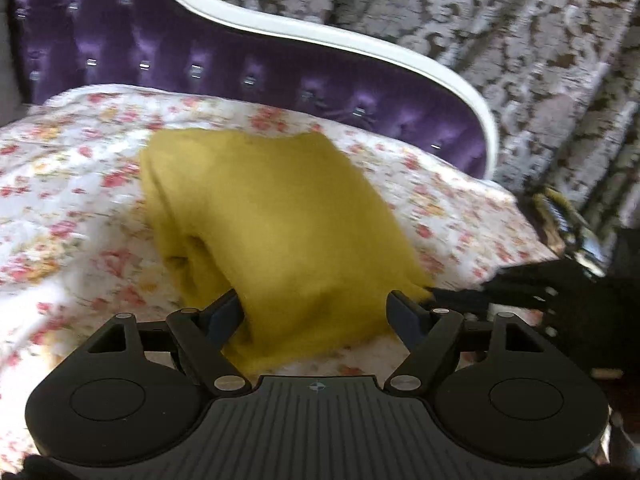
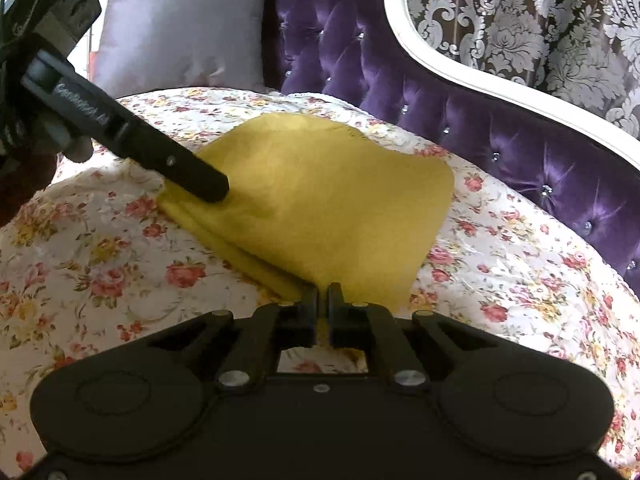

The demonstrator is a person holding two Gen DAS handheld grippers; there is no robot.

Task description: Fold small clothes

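A mustard-yellow cloth (image 1: pixel 280 208) lies folded and bunched on a floral bedspread (image 1: pixel 72 168). My left gripper (image 1: pixel 316 306) stands open wide, and the cloth's near bulk fills the gap between its fingers. From the right wrist view the same cloth (image 2: pixel 328 200) spreads flat, and one of the left gripper's fingers (image 2: pixel 196 176) rests on its left edge. My right gripper (image 2: pixel 323 291) is shut on the cloth's near corner. In the left wrist view, that right gripper (image 1: pixel 448 293) comes in from the right, pinching the cloth's corner low against the bed.
A purple tufted headboard (image 2: pixel 500 128) with a white curved frame (image 2: pixel 480 76) runs behind the bed. A grey pillow (image 2: pixel 180 28) leans at the back left. Patterned curtain fabric (image 1: pixel 520 60) hangs beyond. The bed's edge drops away at the right (image 1: pixel 520 208).
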